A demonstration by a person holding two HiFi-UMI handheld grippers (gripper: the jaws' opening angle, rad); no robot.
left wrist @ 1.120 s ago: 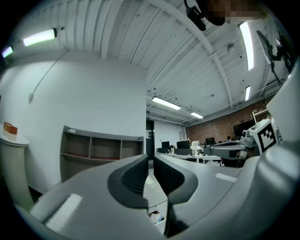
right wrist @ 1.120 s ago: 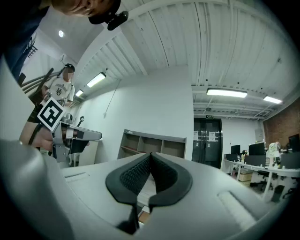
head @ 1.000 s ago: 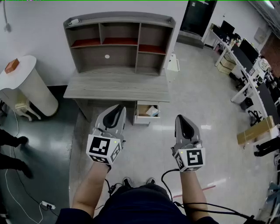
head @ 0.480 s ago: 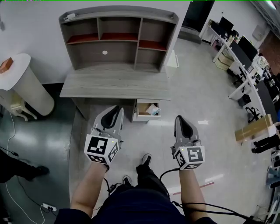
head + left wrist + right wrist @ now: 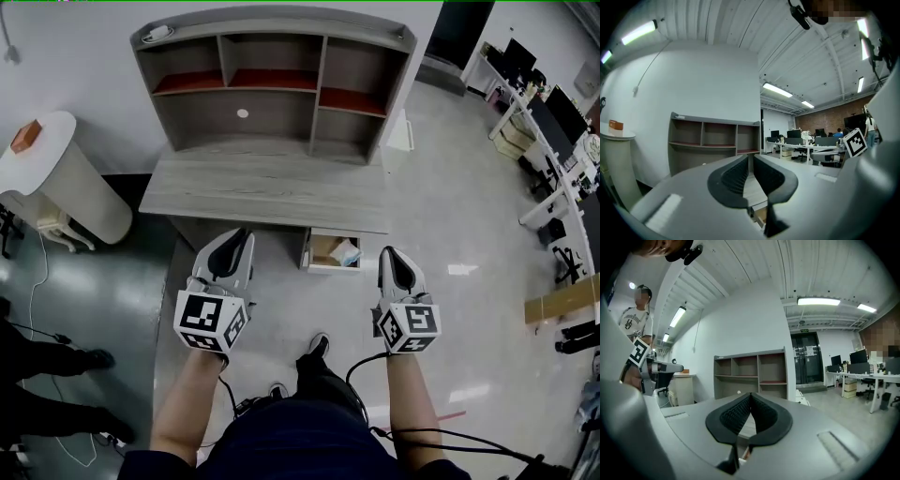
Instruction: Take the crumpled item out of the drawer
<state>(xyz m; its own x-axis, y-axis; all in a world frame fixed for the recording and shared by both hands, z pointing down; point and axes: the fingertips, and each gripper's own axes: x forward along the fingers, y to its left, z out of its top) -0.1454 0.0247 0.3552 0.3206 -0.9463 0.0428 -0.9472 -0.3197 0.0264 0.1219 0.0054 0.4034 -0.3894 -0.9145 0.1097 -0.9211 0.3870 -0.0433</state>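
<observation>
The open drawer (image 5: 328, 268) juts out under the right part of the grey desk (image 5: 267, 183). Inside it lies the crumpled item (image 5: 346, 251), pale white-blue, beside something brown. My left gripper (image 5: 236, 234) hovers in front of the desk's edge, left of the drawer. Its pads stand a narrow slit apart with nothing between them (image 5: 749, 158). Just right of the drawer, my right gripper (image 5: 392, 251) is shut and empty, its tips touching (image 5: 750, 394). Both grippers point toward the desk and touch nothing.
A hutch with shelves (image 5: 272, 84) stands on the desk. At the left is a round white table (image 5: 56, 183) with a small orange box (image 5: 25, 138). A bystander's legs (image 5: 37, 356) and floor cables are at lower left. Office desks (image 5: 562, 131) line the right.
The desk and drawer have come nearer and slid right in the head view. Both grippers now sit closer to the drawer, their jaws unchanged. The bystander's legs at the left shifted.
</observation>
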